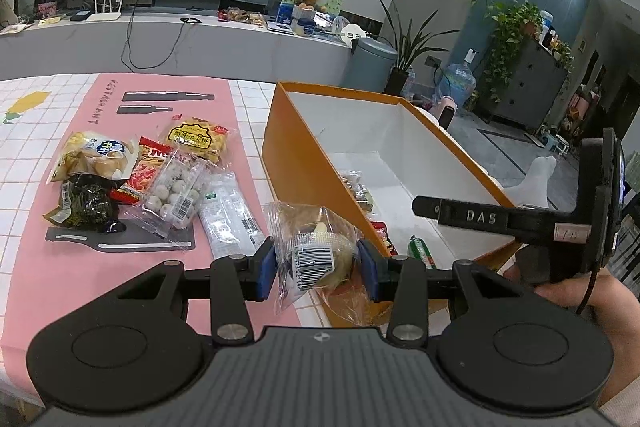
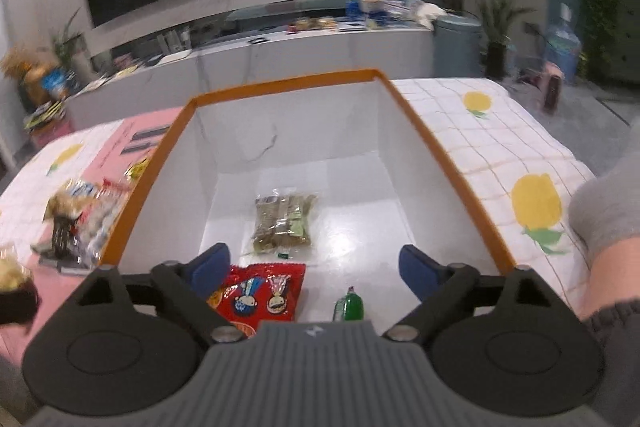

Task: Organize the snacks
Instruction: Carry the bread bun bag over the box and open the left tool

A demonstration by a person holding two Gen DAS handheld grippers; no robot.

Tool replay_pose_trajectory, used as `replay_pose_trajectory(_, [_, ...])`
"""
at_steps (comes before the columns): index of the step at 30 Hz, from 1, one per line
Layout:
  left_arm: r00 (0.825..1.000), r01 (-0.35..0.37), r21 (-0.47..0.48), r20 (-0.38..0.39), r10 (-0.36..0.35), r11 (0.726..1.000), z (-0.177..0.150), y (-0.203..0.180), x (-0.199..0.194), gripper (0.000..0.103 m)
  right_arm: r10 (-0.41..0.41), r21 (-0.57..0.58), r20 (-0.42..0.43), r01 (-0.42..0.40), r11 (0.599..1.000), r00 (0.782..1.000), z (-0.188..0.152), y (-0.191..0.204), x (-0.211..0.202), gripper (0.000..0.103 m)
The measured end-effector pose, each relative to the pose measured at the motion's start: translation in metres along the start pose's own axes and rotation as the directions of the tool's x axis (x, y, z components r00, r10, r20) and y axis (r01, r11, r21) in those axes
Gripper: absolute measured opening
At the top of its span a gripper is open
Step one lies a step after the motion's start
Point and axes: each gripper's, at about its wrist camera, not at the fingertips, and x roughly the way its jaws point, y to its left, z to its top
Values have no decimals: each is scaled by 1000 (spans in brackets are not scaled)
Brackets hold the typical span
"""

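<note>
Pinching a clear snack packet (image 1: 316, 255) between its blue pads (image 1: 267, 269), the left gripper (image 1: 318, 267) holds it just outside the near left wall of the orange box (image 1: 296, 163), above the edge of the pink mat (image 1: 60, 267). The packet shows a barcode label and something pale yellow inside; its loose plastic spills above and below the pads.

The right gripper (image 2: 316, 267) stands wide apart and holds nothing, its two blue fingers spread over the near end of the box's white floor. Between and just ahead of them in the right wrist view lie a red snack bag (image 2: 260, 297) with cartoon faces and a small green packet (image 2: 350, 305), side by side but apart. Further in, near the middle of the floor, rests a clear bag of brownish-green snacks (image 2: 284, 223).

Left of the box, on the pink mat, the other snacks sit in a loose heap: a yellow biscuit pack (image 1: 198, 139), a pack of pale buns (image 1: 96, 159), a red packet (image 1: 144, 171) partly under a clear tray of white balls (image 1: 176, 193), a dark green packet (image 1: 82, 207), and a long white sachet (image 1: 230, 215) nearest the box. Several of them overlap.

The mat lies on a checked cloth with yellow fruit prints (image 2: 536, 203) that covers the tabletop. In the left wrist view the right gripper's black body (image 1: 560, 219) reaches over the near right corner of the box.
</note>
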Motion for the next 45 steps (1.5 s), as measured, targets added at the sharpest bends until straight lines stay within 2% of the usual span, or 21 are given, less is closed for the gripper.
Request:
replay_pose_trajectory(1, [1000,-1,0,1,1,1000,0,-1,-1,48,-15,26,-2,15,1000,1000,1,0,-1,92])
replay_pose_trajectory(2, [1000,0,1,2,0,1000,1,-2,-2,48,-42,44,1,42,998,999,2,2,-3,99])
replay_pose_trajectory(3, [1000,-1,2,5,1,1000,2,-4,-4,48,-93,49,6,92,995,996,3,6,-6,100])
replay_pose_trajectory(5, [1000,-3,4,8,3,1000,5,-6,-5,48,-226,37,43,224,974,973,3,18,-14,100])
replay_pose_trajectory(7, [1000,1,4,12,-1,1000,9,-10,-8,48,-267,-33,65,270,962,961,5,28,-18,100])
replay_pose_trajectory(9, [1000,8,8,14,-8,1000,12,-15,-9,48,-273,-90,96,282,955,957,6,34,-22,100])
replay_pose_trajectory(12, [1000,7,32,14,-8,999,16,-27,-8,48,-185,-176,127,206,963,974,11,35,-31,99])
replay_pose_trajectory(13, [1000,5,39,12,-6,999,17,-31,-7,48,-152,-171,140,175,970,978,14,32,-36,99])
replay_pose_trajectory(15, [1000,4,49,5,-5,999,16,-38,-3,48,-112,-88,192,131,987,975,16,21,-50,99])
replay_pose_trajectory(17, [1000,12,56,-6,-12,998,16,-47,3,48,-44,3,221,44,999,974,17,2,-61,99])
replay_pose_trajectory(19, [999,27,61,-19,-26,998,16,-54,10,48,-9,92,250,-14,996,968,17,-17,-68,99])
replay_pose_trajectory(23, [997,60,62,-49,-57,996,19,-72,31,48,-98,147,282,57,987,955,18,-40,-80,100])
replay_pose_trajectory(26, [993,81,38,-91,-77,996,23,-81,54,48,-177,133,281,145,980,943,18,-43,-82,100])
replay_pose_trajectory(29, [988,92,24,-129,-88,995,28,-90,79,48,-211,113,300,185,976,930,17,-40,-81,100])
replay_pose_trajectory(32, [989,55,22,-141,-51,998,29,-96,99,48,-216,128,319,184,975,923,18,-42,-81,100])
replay_pose_trajectory(35, [984,27,18,-175,-23,999,29,-98,119,48,-212,167,310,166,972,927,16,-47,-80,100])
replay_pose_trajectory(39, [970,50,-20,-237,-54,999,29,-101,140,48,-226,194,292,174,965,929,15,-50,-81,100])
replay_pose_trajectory(42, [952,87,-65,-289,-103,994,30,-101,155,48,-239,210,289,182,961,927,15,-53,-81,100])
replay_pose_trajectory(45, [948,119,-89,-287,-140,989,33,-103,157,49,-236,222,286,176,959,929,16,-54,-79,100])
